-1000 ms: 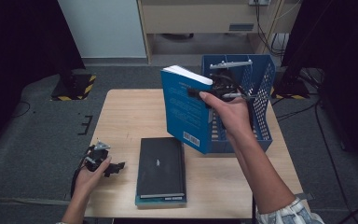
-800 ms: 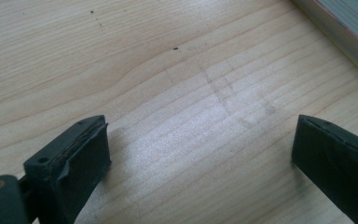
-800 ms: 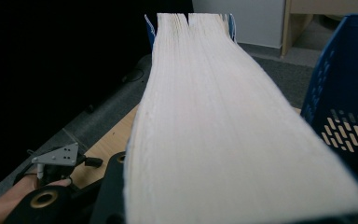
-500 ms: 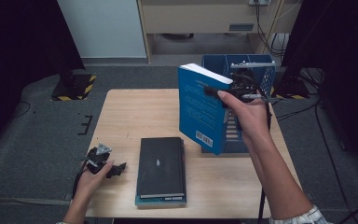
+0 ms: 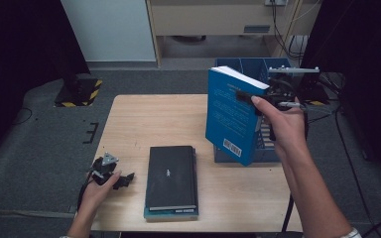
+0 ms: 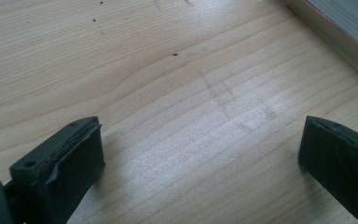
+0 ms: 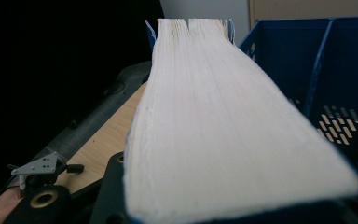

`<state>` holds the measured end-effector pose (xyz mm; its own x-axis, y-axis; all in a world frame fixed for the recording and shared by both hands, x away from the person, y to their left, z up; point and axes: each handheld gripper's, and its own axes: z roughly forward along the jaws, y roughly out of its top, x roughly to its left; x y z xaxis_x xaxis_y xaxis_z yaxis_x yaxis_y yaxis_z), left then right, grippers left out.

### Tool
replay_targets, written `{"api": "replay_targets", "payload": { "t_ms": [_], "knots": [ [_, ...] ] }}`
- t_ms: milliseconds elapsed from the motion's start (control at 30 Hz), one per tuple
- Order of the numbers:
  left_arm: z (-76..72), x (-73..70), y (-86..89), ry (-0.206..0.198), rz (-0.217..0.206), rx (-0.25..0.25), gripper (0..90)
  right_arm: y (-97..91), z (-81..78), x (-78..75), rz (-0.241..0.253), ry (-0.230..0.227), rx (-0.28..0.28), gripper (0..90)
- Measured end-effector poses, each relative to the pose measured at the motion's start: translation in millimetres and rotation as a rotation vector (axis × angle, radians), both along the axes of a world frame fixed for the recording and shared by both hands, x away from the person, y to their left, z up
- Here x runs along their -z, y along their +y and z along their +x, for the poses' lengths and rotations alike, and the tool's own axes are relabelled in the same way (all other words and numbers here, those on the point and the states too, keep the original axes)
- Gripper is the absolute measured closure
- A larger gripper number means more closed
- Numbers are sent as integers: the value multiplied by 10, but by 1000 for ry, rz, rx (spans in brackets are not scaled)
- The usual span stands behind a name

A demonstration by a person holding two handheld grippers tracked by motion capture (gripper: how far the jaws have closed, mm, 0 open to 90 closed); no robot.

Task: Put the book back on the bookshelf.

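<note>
So the right claw (image 5: 273, 101) is clamped on the top edge of a blue book (image 5: 230, 116), holding it upright in the air just in front of the blue file rack (image 5: 278, 69) (page edges facing the claw's camera). Left claw (image 5: 110, 173) sits low over the wooden surface (image 5: 144, 119) near its front left corner with its jaws spread wide and nothing between them, just beside the black book (image 5: 171, 176) lying flat on a teal one.
</note>
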<state>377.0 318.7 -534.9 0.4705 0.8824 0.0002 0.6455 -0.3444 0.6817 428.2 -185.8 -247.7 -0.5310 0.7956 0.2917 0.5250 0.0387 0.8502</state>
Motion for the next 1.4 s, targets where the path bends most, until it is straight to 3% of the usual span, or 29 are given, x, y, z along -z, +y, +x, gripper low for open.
{"api": "replay_targets", "payload": {
  "t_ms": [533, 933, 1400],
  "knots": [
    [-5, 7, 5, -7, -4, 1, 0, -233, 43, 10, 9, -6, 82, 606],
    [-5, 6, 4, -7, -2, 1, 0, -228, 356, 143, 5, 4, 153, 605],
    [4, 6, 2, -7, -2, 4, 0, -173, 559, 206, -11, -9, 210, 605]
  ]
}}
